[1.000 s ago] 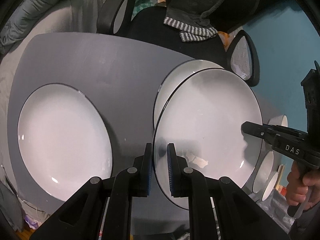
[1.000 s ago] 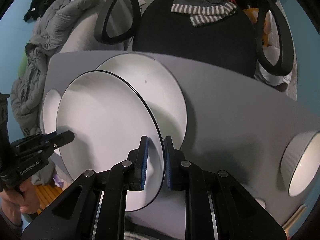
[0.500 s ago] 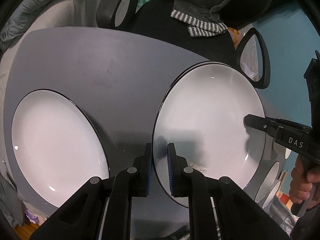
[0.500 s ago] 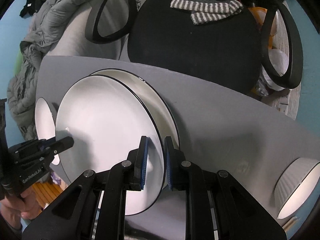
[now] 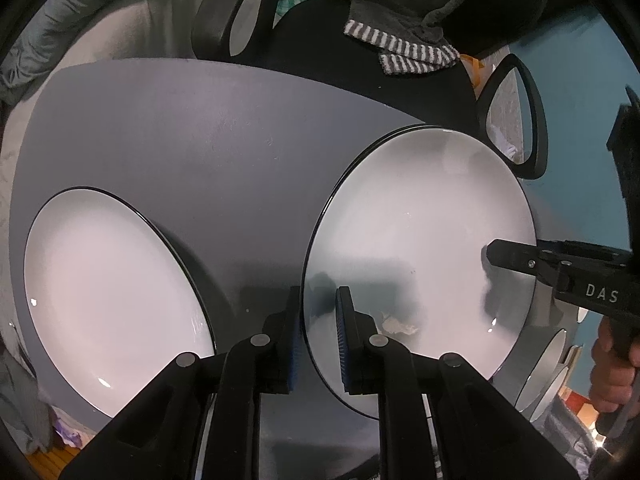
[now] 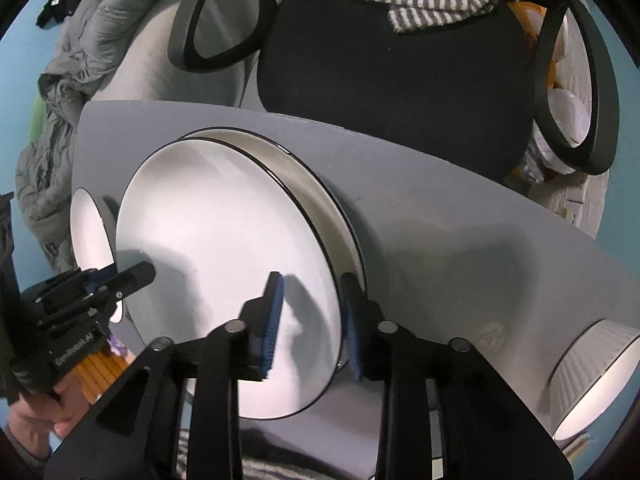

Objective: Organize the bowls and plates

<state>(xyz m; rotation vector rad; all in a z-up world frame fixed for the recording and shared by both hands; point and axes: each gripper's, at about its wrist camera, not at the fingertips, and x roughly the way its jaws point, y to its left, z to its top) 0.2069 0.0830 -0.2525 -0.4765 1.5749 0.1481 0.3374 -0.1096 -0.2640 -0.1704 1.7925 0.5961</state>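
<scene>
1. Grey table point(image 5: 192, 140) fills both views, with a black chair point(image 6: 392, 64) behind it and a striped cloth point(image 6: 420, 4) draped on the chair.
2. Top plate point(image 5: 420, 232) sits over a second plate point(image 6: 320, 200), whose rim shows just beyond it; whether the two fully touch is unclear.
3. Left gripper point(image 5: 318, 336) pinches the top plate's near rim, fingers narrow with the edge between the blue pads.
4. Right gripper point(image 6: 312, 320) has its fingers spread wider, straddling the opposite rim without visibly pressing it.
5. Another plate point(image 5: 112, 288) lies flat to the left, well apart; a ribbed bowl point(image 6: 596, 376) stands at the table's right edge.
6. Plates look glazed ceramic: stiff, fairly heavy, slick and breakable. I judge the thin rim the only hold, best taken at two opposite points to stop tilting or slipping.
</scene>
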